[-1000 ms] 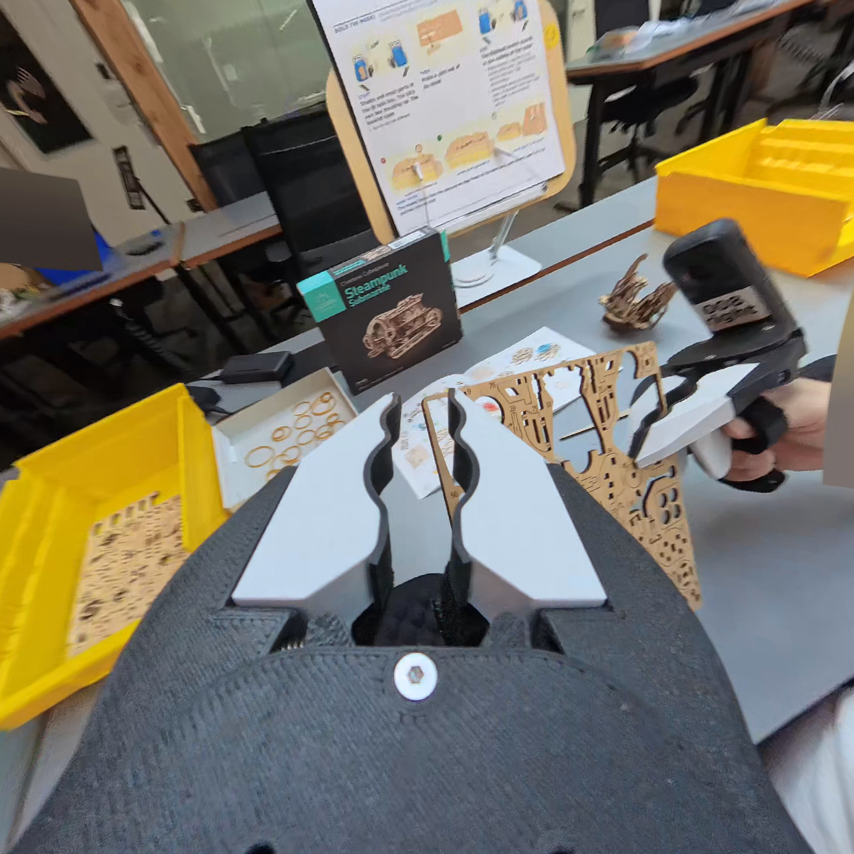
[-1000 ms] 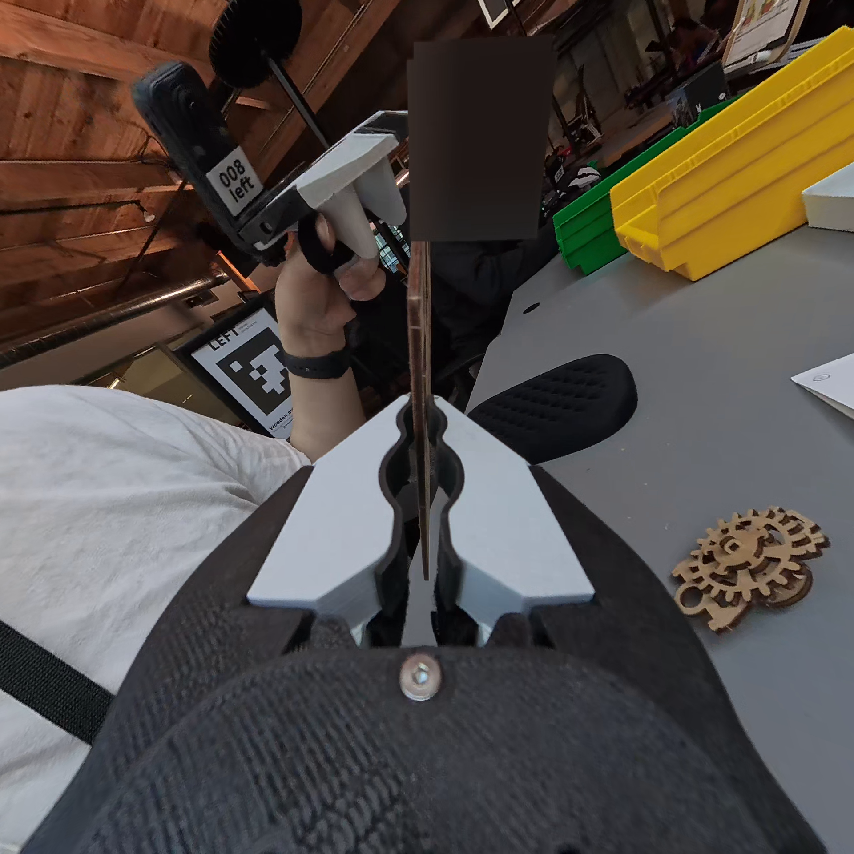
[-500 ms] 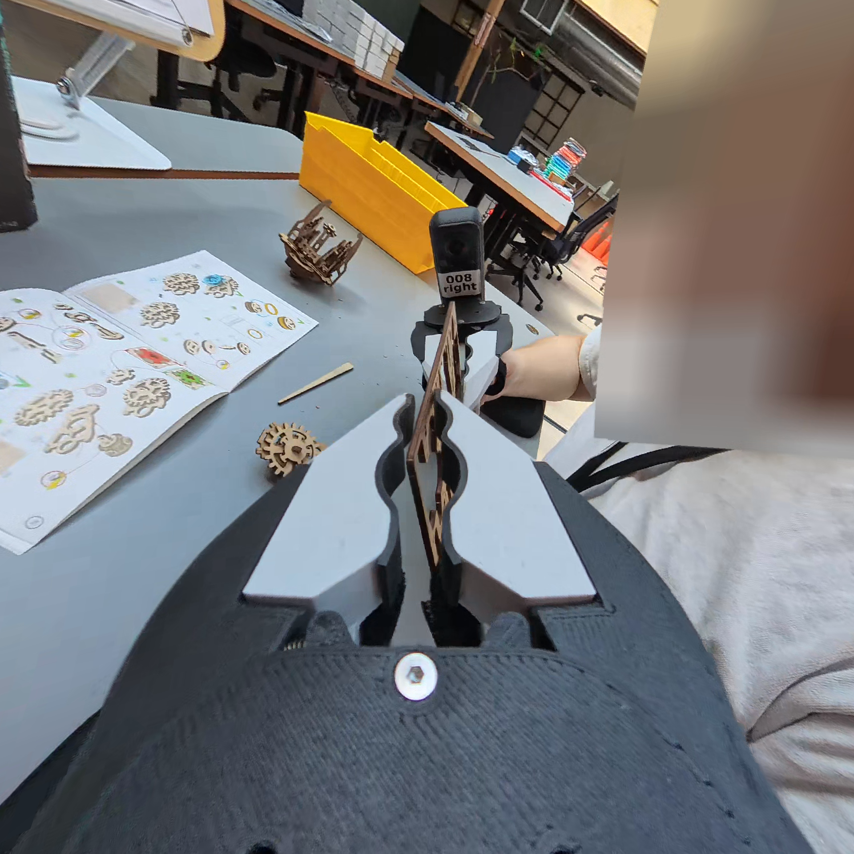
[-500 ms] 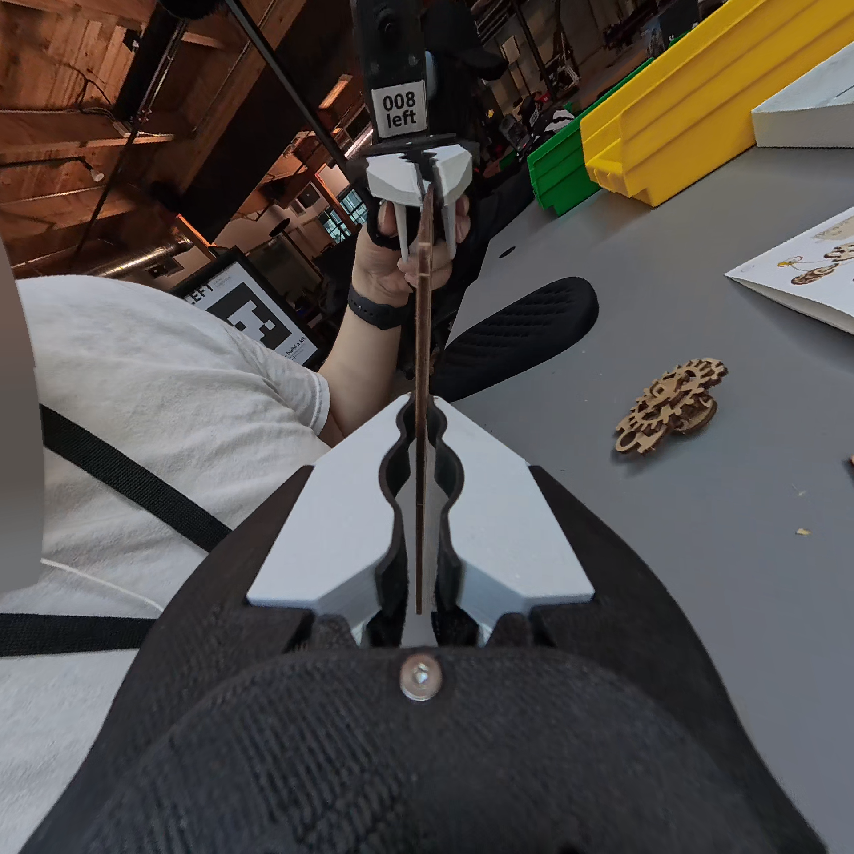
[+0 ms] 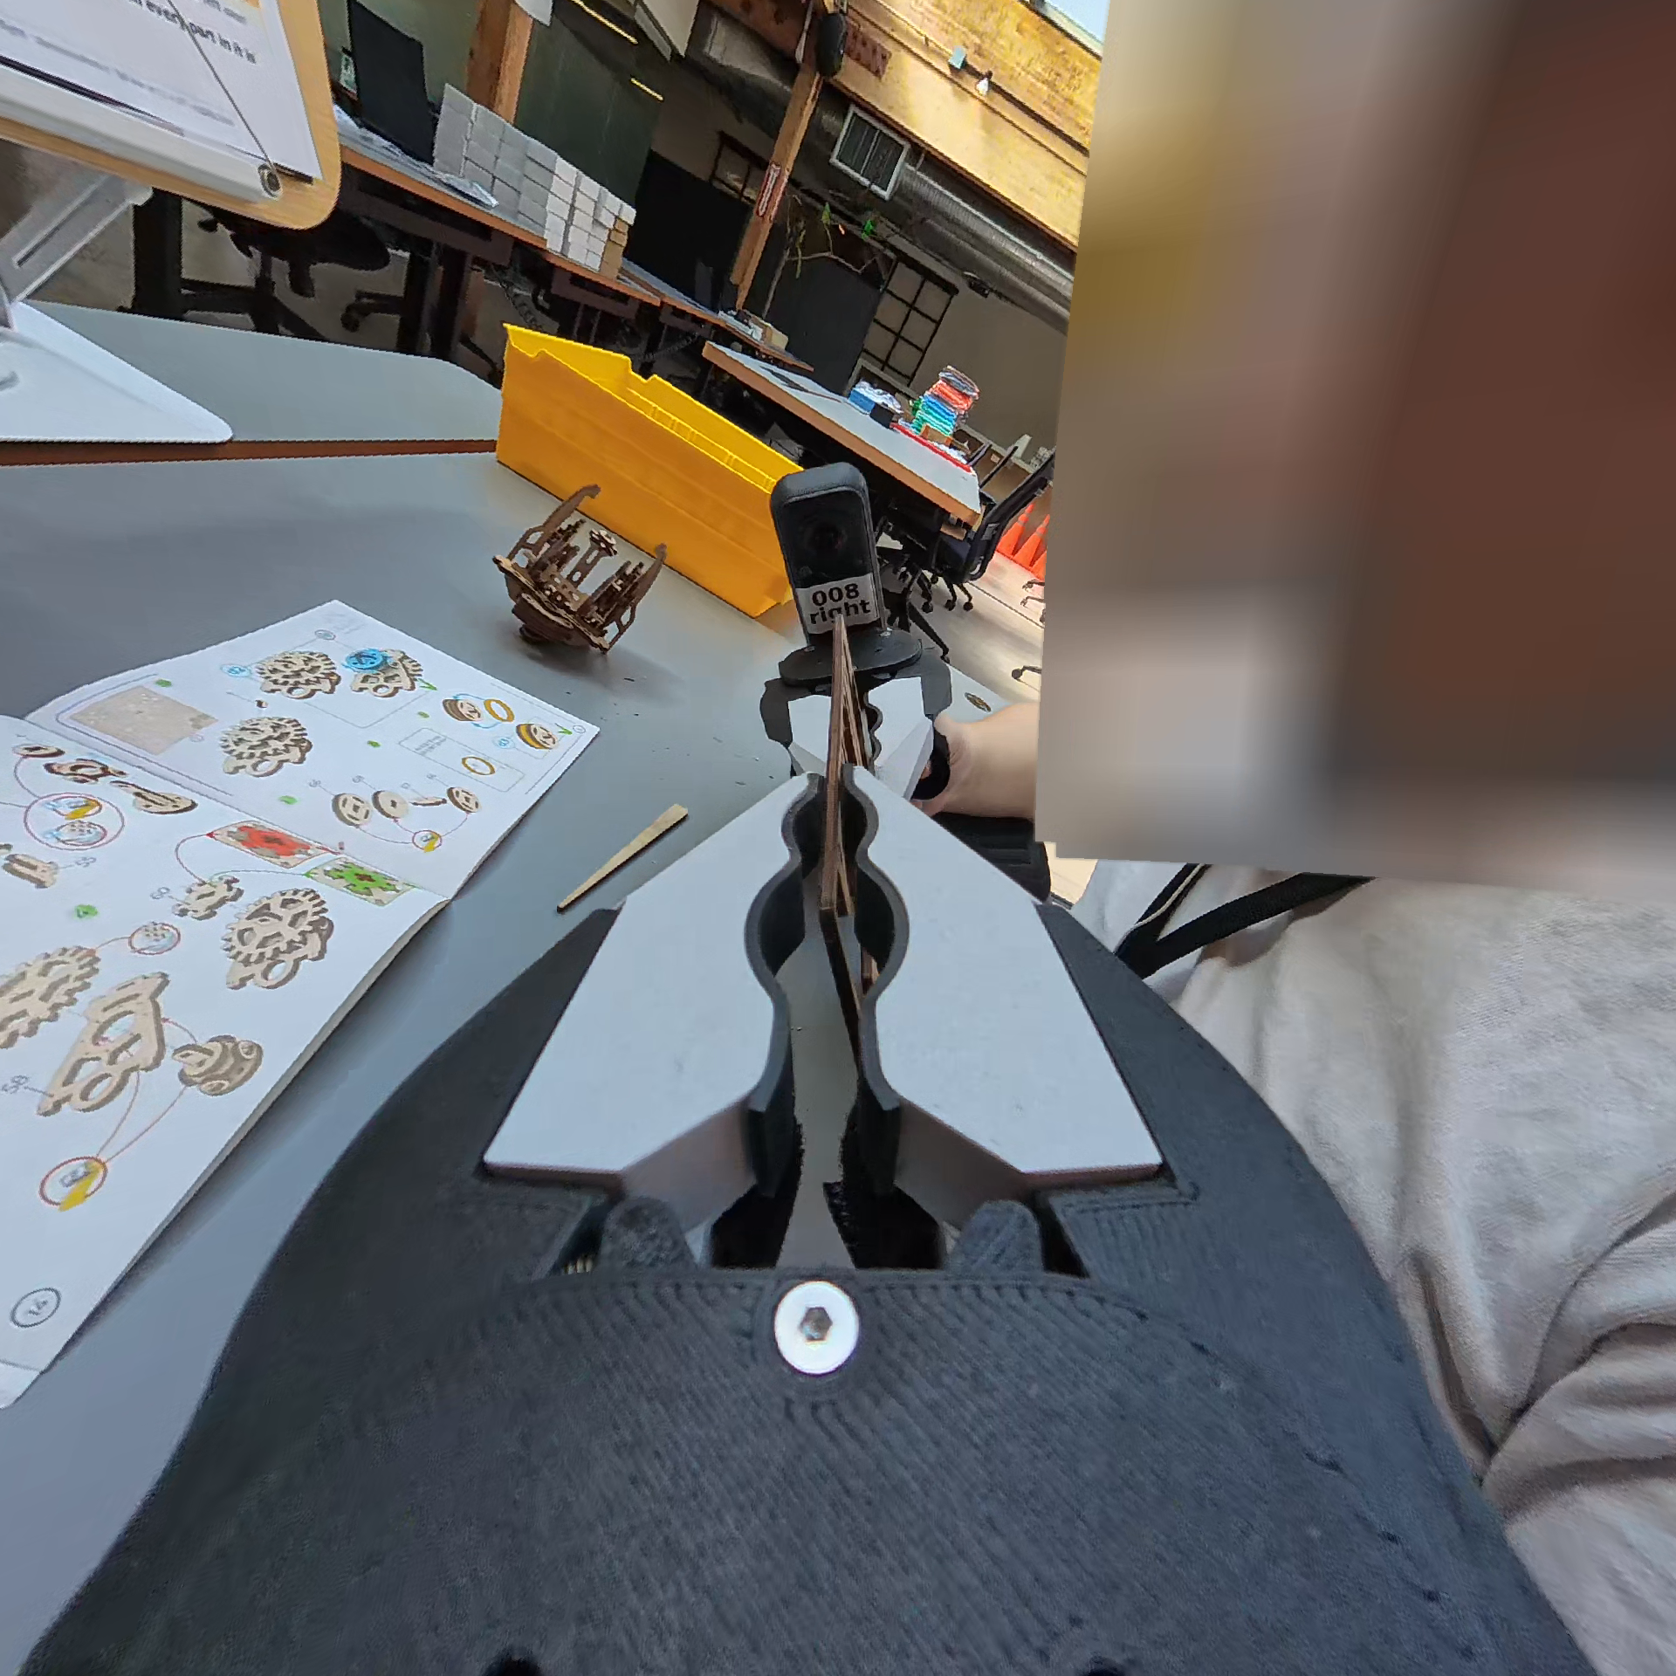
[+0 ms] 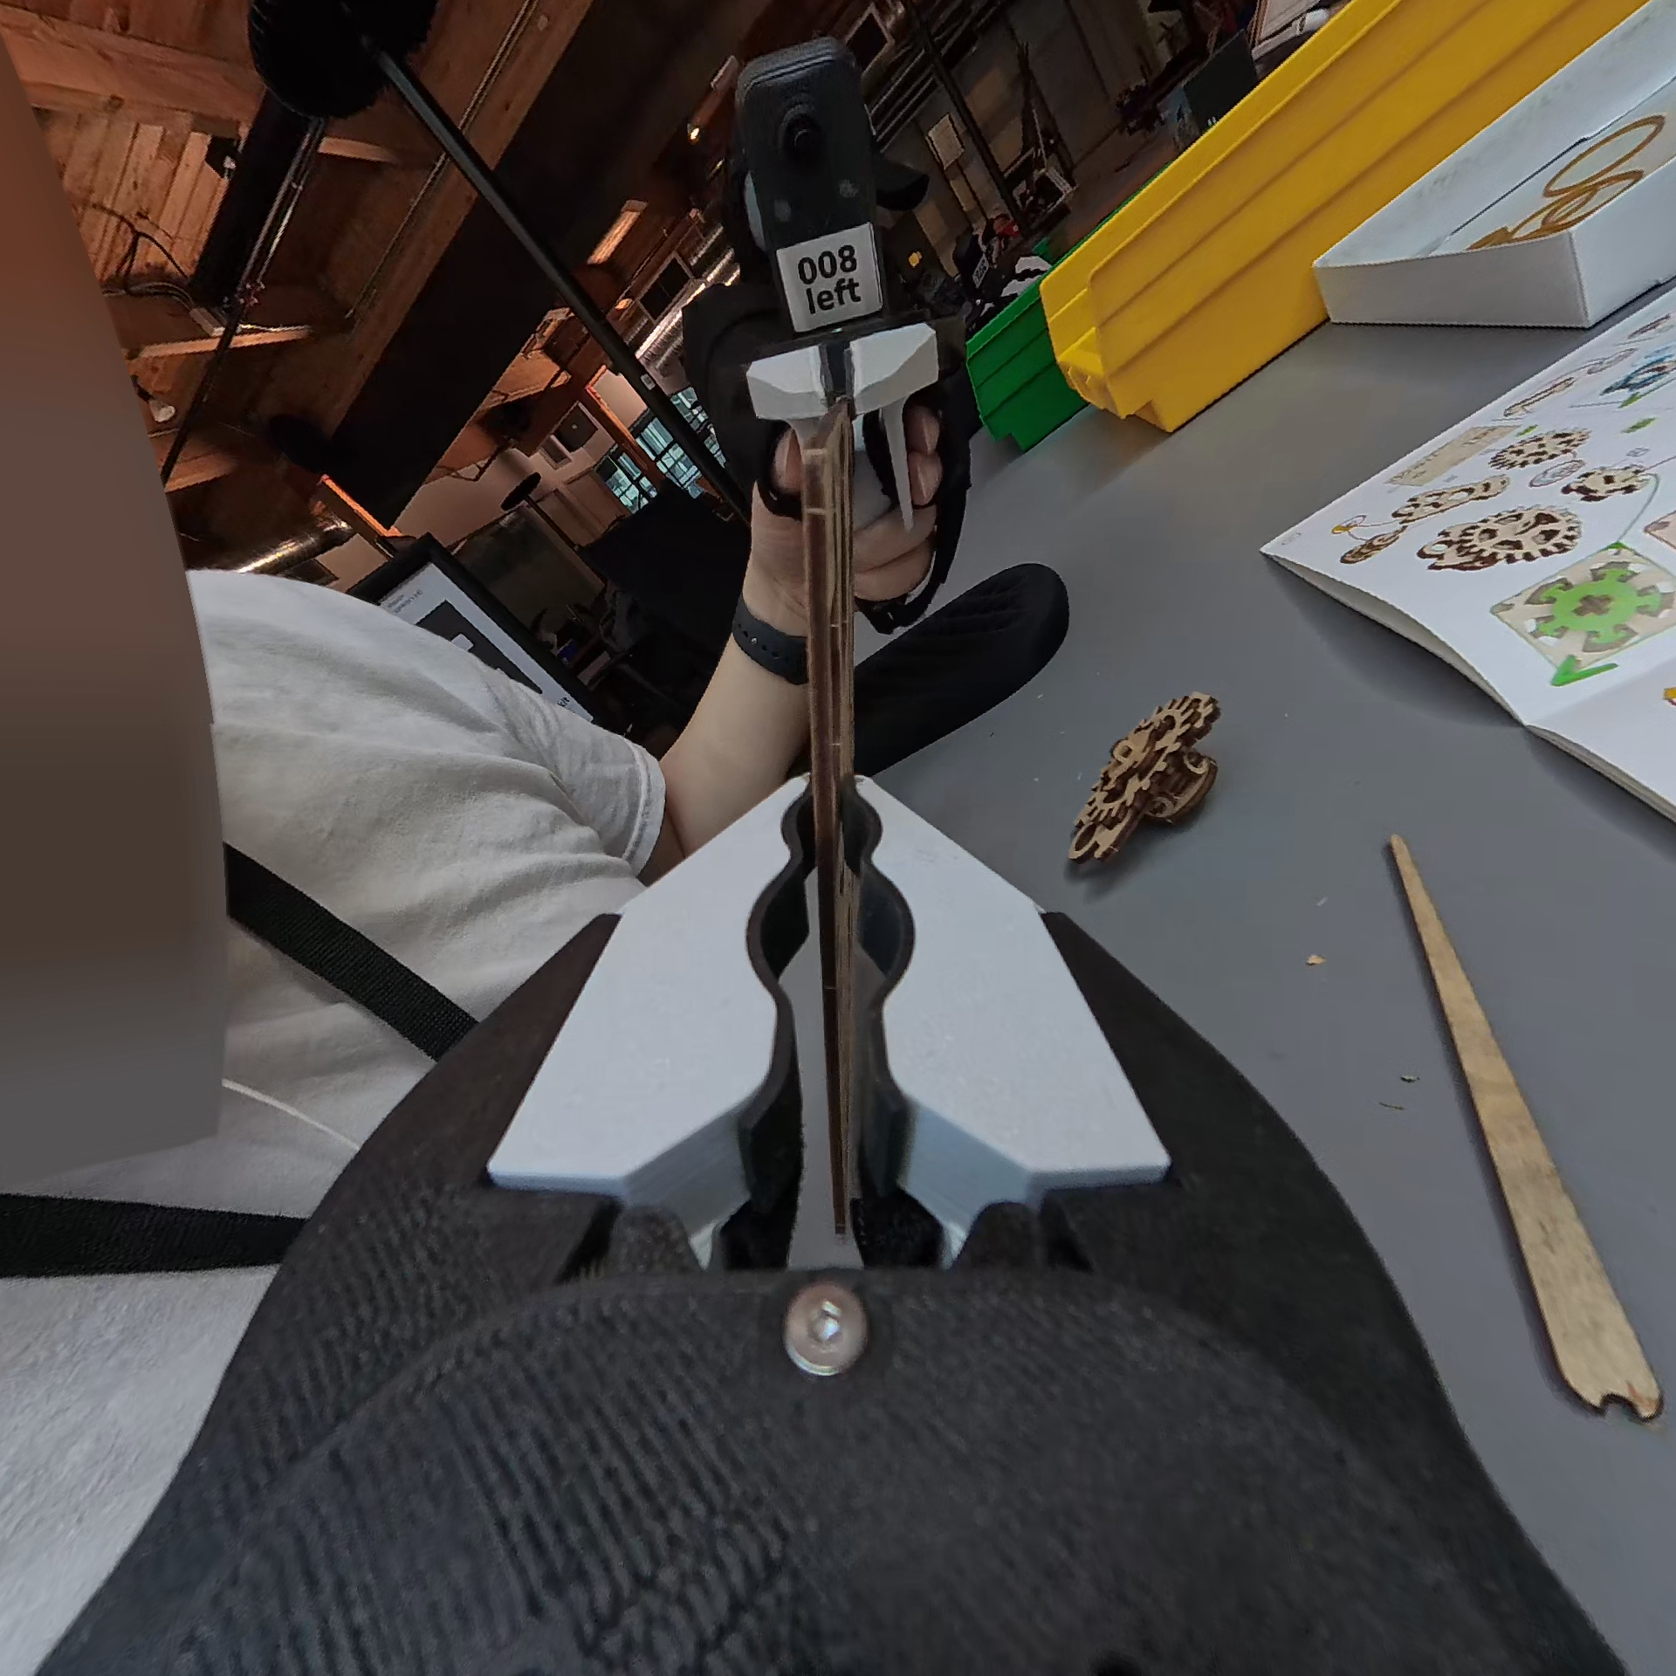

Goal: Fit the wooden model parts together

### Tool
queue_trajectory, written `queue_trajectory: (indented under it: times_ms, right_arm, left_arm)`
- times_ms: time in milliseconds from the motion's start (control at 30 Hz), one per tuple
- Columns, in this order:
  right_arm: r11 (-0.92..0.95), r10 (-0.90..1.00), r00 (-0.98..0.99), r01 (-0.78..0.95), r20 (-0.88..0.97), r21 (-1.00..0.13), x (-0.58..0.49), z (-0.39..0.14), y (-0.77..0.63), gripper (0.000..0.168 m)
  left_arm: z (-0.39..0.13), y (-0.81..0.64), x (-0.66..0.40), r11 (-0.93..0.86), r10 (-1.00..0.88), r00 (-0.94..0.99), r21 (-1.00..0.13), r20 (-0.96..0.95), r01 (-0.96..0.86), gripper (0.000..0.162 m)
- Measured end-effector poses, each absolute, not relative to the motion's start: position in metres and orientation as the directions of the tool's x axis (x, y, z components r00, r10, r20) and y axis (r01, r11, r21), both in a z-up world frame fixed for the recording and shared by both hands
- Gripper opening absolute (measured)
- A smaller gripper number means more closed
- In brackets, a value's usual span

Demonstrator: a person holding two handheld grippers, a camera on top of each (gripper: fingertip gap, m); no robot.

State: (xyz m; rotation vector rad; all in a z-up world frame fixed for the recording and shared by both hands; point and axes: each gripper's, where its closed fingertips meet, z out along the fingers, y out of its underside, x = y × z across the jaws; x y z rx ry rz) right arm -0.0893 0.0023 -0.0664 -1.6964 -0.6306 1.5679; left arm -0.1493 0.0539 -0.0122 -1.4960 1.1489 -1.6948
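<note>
A thin laser-cut wooden parts sheet (image 6: 830, 635) is held edge-on above the grey table between the two grippers, which face each other. My right gripper (image 6: 830, 794) is shut on one end of it. My left gripper (image 5: 830, 784) is shut on the other end of the sheet (image 5: 842, 707). The right gripper (image 5: 848, 725) shows just beyond the left one, and the left gripper (image 6: 842, 381) shows at the sheet's far end. A small wooden gear assembly (image 6: 1147, 784) lies on the table right of the sheet. A partly built wooden model (image 5: 576, 580) stands farther back.
An open instruction booklet (image 5: 227, 862) lies on the left of the table. A thin wooden stick (image 6: 1505, 1125) lies beside the booklet. A yellow bin (image 5: 635, 453) stands at the back, and yellow and green bins (image 6: 1224, 272) and a white tray (image 6: 1496, 245) stand at the other side. The person's torso is close behind the sheet. My hands' fingertips stand some 10 cm from each other. My left tips are about 30 cm from the partly built wooden model (image 5: 576, 580), my right tips only 25 cm.
The left gripper has swung round from facing the back of the table to face the right gripper, and has closed on the sheet's free end. The right gripper has kept its hold.
</note>
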Motion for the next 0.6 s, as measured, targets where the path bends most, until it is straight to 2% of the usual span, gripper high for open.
queue_trajectory:
  times_ms: [333,433,600]
  right_arm:
    - [-0.625,0.761,0.129,-0.118,-0.636,-0.772,-0.089,-0.069,0.004,0.001]
    - [-0.63,0.756,0.126,-0.123,-0.642,-0.767,-0.089,-0.069,0.004,0.001]
    - [-0.629,0.757,0.128,-0.121,-0.641,-0.768,-0.089,-0.07,0.004,0.001]
  left_arm:
    - [-0.019,0.051,-0.161,-0.494,-0.823,-0.279,-0.866,0.495,-0.08,0.009]
    - [-0.026,0.058,-0.158,-0.489,-0.839,-0.228,-0.868,0.495,-0.086,0.029]
    - [-0.034,0.055,-0.157,-0.481,-0.835,-0.232,-0.867,0.499,-0.133,0.02]
